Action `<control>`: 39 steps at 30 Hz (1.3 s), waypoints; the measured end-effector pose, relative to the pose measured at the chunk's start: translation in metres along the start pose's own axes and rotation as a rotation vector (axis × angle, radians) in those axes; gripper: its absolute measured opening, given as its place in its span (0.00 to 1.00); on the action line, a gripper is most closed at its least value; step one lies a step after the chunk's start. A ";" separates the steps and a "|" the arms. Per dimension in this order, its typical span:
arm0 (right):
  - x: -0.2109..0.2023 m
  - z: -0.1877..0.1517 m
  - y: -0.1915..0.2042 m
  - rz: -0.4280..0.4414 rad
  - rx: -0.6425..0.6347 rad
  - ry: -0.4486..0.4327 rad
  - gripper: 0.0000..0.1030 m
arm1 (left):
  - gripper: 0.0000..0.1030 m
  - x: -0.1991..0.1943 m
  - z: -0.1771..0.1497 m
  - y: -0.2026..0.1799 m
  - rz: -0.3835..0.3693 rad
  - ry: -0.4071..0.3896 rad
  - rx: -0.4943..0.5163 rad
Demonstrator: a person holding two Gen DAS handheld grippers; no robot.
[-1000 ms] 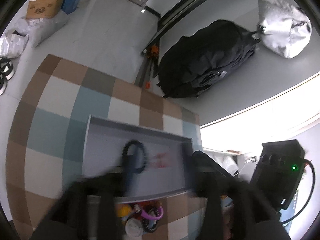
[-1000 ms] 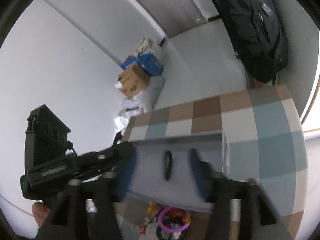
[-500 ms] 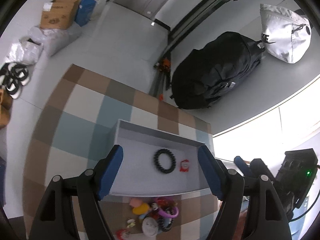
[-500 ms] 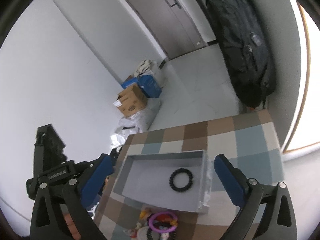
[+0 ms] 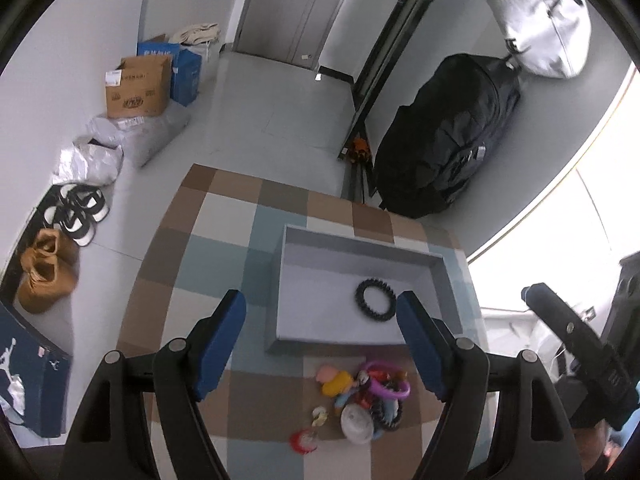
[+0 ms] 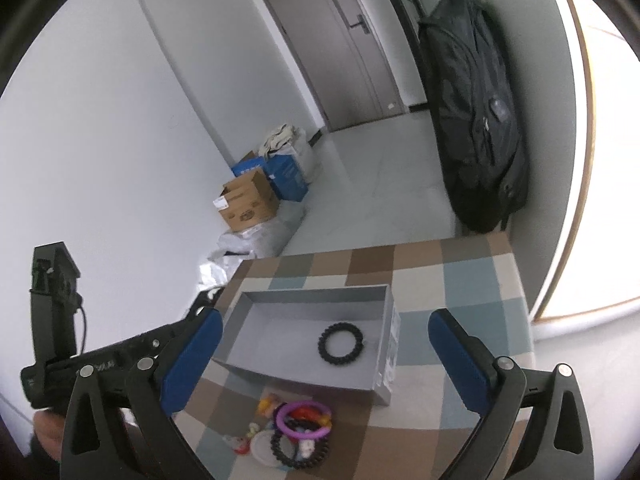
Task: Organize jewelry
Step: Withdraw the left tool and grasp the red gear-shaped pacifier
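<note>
A grey open box (image 5: 298, 280) (image 6: 256, 308) sits on a checked tablecloth (image 5: 208, 248) (image 6: 472, 280). A black bead bracelet (image 5: 375, 300) (image 6: 341, 341) lies inside it. A pile of jewelry (image 5: 360, 396) (image 6: 296, 432) with a purple ring (image 5: 386, 384) (image 6: 304, 418), a black bracelet and small trinkets lies on the cloth in front of the box. My left gripper (image 5: 320, 344) is open and empty, high above the box's near edge. My right gripper (image 6: 324, 364) is open and empty, high above the box.
A black backpack (image 5: 448, 132) (image 6: 476, 120) and a white bag (image 5: 540, 24) are beyond the table. Cardboard boxes (image 5: 138, 86) (image 6: 248, 202), plastic bags and shoes (image 5: 48, 268) lie on the floor at left. The table's far edge drops to the floor.
Both grippers have risen and pulled back from the box. The black bracelet now lies free in the box. The small red item seen in the box earlier no longer shows.
</note>
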State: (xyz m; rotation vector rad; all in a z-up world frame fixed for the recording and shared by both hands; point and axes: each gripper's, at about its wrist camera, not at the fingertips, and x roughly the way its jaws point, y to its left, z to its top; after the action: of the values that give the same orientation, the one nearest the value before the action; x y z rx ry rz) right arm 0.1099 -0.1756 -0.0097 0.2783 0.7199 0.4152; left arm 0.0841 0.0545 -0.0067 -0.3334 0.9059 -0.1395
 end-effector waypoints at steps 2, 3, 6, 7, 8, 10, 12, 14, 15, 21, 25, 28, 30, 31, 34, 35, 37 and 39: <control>-0.003 -0.004 0.002 -0.023 -0.008 0.000 1.00 | 0.72 -0.003 -0.006 0.001 0.019 -0.005 0.006; -0.004 -0.007 0.002 -0.032 -0.007 0.003 1.00 | 0.72 -0.005 -0.008 0.001 0.028 -0.007 0.010; -0.007 -0.016 0.007 -0.039 -0.023 0.022 1.00 | 0.72 -0.010 -0.018 0.002 0.060 -0.012 0.023; -0.008 -0.019 0.010 -0.038 -0.043 0.028 1.00 | 0.74 -0.011 -0.022 0.002 0.066 -0.015 0.026; -0.009 -0.021 0.012 -0.038 -0.065 0.029 1.00 | 0.80 -0.013 -0.026 0.002 0.076 -0.016 0.030; -0.011 -0.028 0.016 -0.041 -0.096 0.029 1.00 | 0.83 -0.014 -0.035 0.004 0.098 -0.020 0.032; -0.012 -0.035 0.017 -0.039 -0.106 0.042 1.00 | 0.83 -0.013 -0.046 0.007 0.109 -0.008 0.041; -0.011 -0.041 0.014 -0.034 -0.100 0.062 1.00 | 0.83 -0.011 -0.059 0.011 0.138 0.017 0.047; -0.010 -0.044 0.012 -0.035 -0.098 0.069 1.00 | 0.83 -0.011 -0.063 0.010 0.145 0.028 0.049; -0.014 -0.058 0.015 -0.032 -0.139 0.083 1.00 | 0.83 0.003 -0.080 0.009 0.184 0.085 0.110; -0.012 -0.066 0.018 -0.034 -0.176 0.102 1.00 | 0.83 0.007 -0.086 0.010 0.189 0.109 0.118; -0.013 -0.070 0.020 -0.032 -0.195 0.106 1.00 | 0.83 0.008 -0.086 0.010 0.179 0.118 0.117; -0.013 -0.071 0.021 -0.032 -0.201 0.106 1.00 | 0.83 0.009 -0.088 0.009 0.165 0.120 0.113; -0.014 -0.072 0.022 -0.032 -0.203 0.106 1.00 | 0.83 0.010 -0.087 0.009 0.159 0.124 0.112; -0.015 -0.072 0.021 -0.037 -0.199 0.102 1.00 | 0.82 0.013 -0.088 0.008 0.142 0.130 0.113; -0.015 -0.072 0.020 -0.036 -0.196 0.103 1.00 | 0.79 0.014 -0.089 0.007 0.136 0.132 0.116; -0.015 -0.071 0.018 -0.032 -0.183 0.107 1.00 | 0.69 0.016 -0.090 0.005 0.124 0.138 0.127; -0.016 -0.071 0.016 -0.032 -0.175 0.109 1.00 | 0.63 0.019 -0.091 0.002 0.111 0.149 0.134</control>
State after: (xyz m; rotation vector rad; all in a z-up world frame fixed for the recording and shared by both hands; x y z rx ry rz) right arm 0.0465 -0.1612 -0.0454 0.0798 0.7888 0.4620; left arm 0.0241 0.0313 -0.0738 -0.1486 1.0545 -0.1232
